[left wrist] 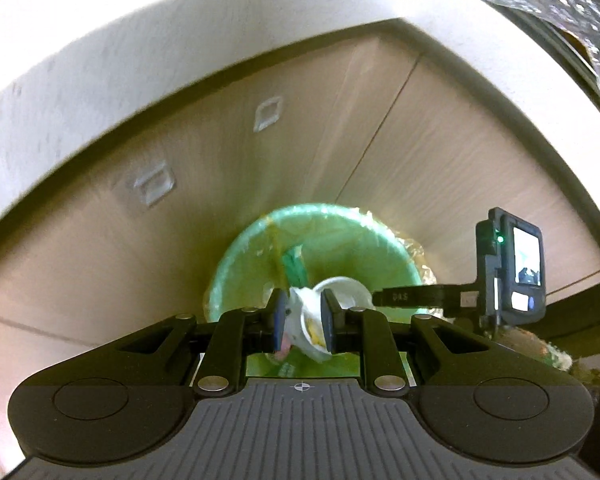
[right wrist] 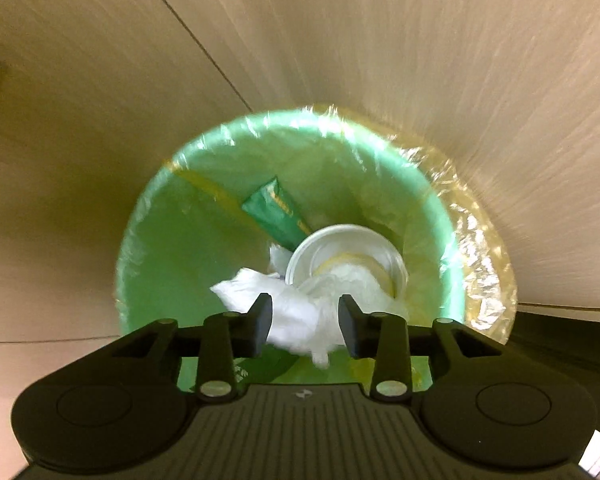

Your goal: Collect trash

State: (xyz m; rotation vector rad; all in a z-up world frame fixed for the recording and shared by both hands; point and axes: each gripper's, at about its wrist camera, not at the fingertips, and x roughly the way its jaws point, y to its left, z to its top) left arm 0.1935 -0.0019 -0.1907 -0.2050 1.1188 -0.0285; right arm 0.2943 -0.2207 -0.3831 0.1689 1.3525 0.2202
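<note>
A green bin (right wrist: pixel 172 248) lined with a clear yellowish bag stands on the wooden floor; it also shows in the left wrist view (left wrist: pixel 236 256). Inside lie a green wrapper (right wrist: pixel 274 210), a white cup (right wrist: pixel 344 258) and crumpled white plastic (right wrist: pixel 300 312). My left gripper (left wrist: pixel 303 320) is above the bin, shut on a crushed white cup (left wrist: pixel 309 322) with yellow marks. My right gripper (right wrist: pixel 304 320) hangs over the bin with its jaws apart; the white plastic lies between or just below them, touching or not I cannot tell. The right gripper's body (left wrist: pixel 508 272) shows in the left wrist view.
Pale wood floor panels (right wrist: pixel 380 60) surround the bin. A white wall or skirting (left wrist: pixel 100 60) curves along the far side. Crinkled silver foil material (left wrist: pixel 560 8) is at the upper right. More litter (left wrist: pixel 552 354) lies at the right edge.
</note>
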